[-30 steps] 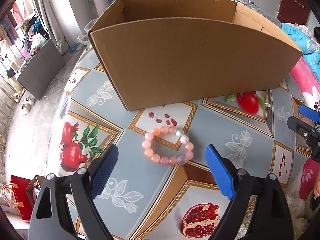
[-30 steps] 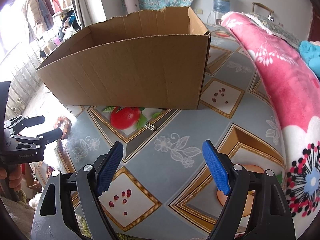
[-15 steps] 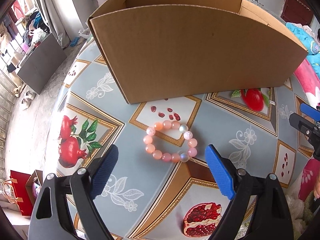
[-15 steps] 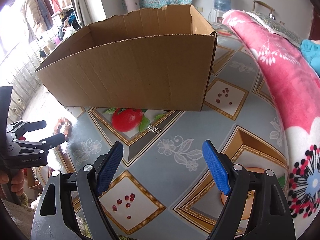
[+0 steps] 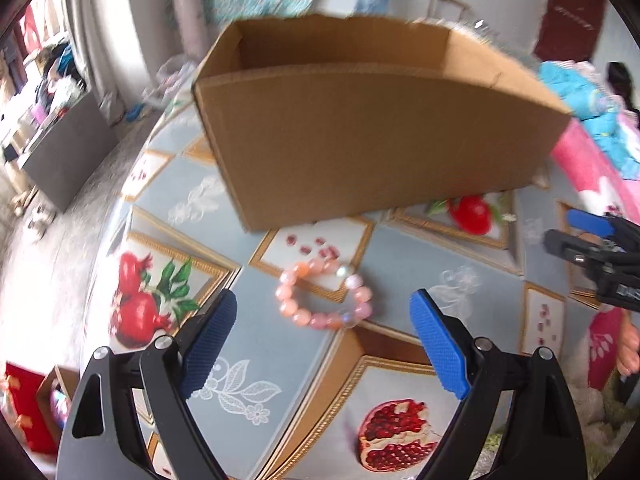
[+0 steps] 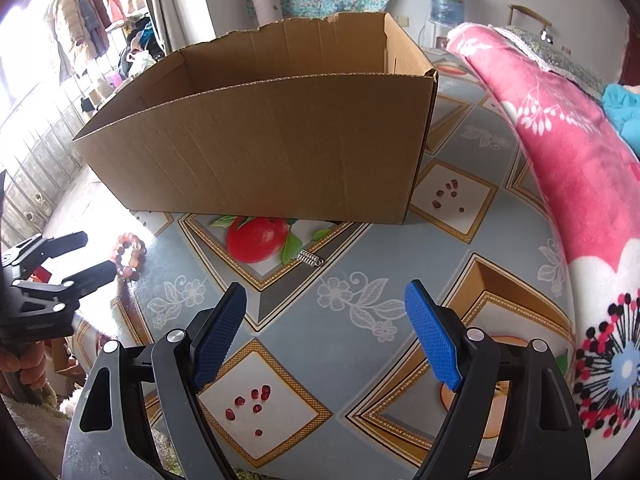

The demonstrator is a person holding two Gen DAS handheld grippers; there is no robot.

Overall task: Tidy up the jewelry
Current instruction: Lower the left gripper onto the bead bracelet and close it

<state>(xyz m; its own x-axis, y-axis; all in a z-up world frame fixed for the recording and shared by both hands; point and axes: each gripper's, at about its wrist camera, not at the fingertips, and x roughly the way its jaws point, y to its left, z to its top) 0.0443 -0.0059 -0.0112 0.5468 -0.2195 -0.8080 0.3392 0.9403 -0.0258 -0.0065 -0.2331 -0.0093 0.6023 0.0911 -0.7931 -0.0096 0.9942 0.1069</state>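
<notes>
A bracelet of pink and orange beads lies on the patterned tablecloth, just ahead of my open left gripper and between the lines of its blue pads. It also shows at the left of the right wrist view. A small silver spring-like piece lies on the cloth ahead of my open, empty right gripper. An open brown cardboard box stands behind both; it also shows in the right wrist view. What lies on its floor is hidden.
The tablecloth has pomegranate and flower prints. A pink flowered blanket runs along the table's right side. My right gripper shows at the right edge of the left wrist view. The table drops off at the left toward the floor.
My left gripper has pulled back and tilted up a little, so the box looks smaller and farther and the frame is blurred. My right gripper has edged forward toward the silver piece.
</notes>
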